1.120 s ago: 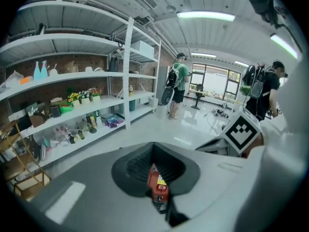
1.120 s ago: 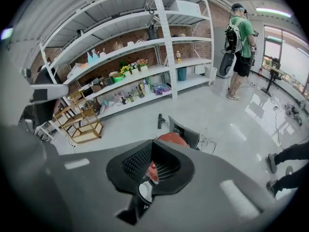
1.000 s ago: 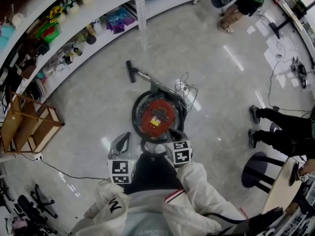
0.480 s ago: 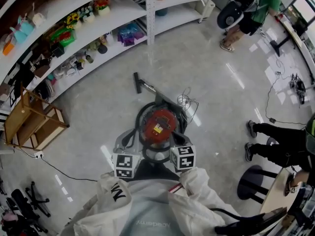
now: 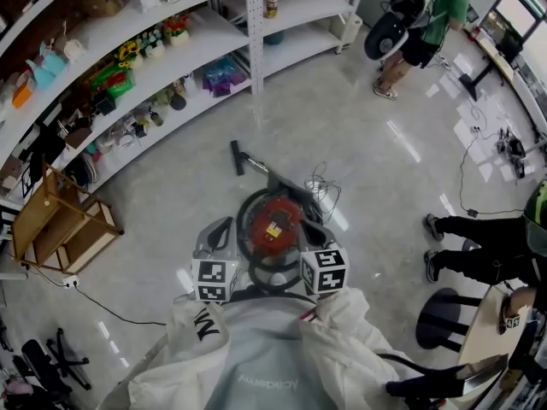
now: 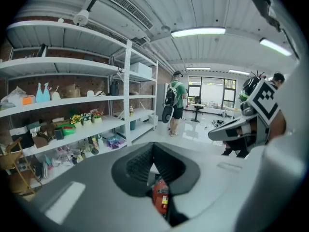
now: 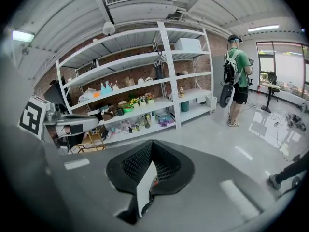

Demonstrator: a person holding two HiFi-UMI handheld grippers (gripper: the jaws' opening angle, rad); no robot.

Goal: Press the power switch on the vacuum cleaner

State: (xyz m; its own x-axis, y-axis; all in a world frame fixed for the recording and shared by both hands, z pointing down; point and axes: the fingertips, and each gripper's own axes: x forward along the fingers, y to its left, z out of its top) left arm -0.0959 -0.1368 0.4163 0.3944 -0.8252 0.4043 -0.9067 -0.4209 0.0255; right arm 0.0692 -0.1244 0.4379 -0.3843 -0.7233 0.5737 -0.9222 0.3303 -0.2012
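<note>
A person in a white jacket, seen from above, stands on a pale polished floor (image 5: 385, 143) with a gripper in each hand. The left gripper (image 6: 153, 149) has its jaws drawn together at the tips with nothing between them. A narrow slit lower down shows a sliver of the red vacuum cleaner (image 5: 273, 222). The vacuum cleaner sits on the floor ahead of and below both grippers, in the space between them. A black hose (image 5: 243, 214) is looped round its round canister. Its wand runs away from the grippers, forward and slightly left, to the floor nozzle (image 5: 237, 156). The right gripper (image 7: 151, 146) is likewise closed at the tips and empty, with only pale floor and a speck of red showing through its slit. Both grippers point level into the room, so either would probably have to tip downward to reach the canister top. They look about equally near, the right perhaps slightly nearer. The power switch itself cannot be picked out; only a yellow label shows on the lid. Far ahead and left of the left gripper, white shelves (image 5: 197, 15) hold potted flowers (image 5: 128, 54) and small goods. Far ahead and right of the right gripper, a bystander in green (image 5: 432, 15) stands well apart.
</note>
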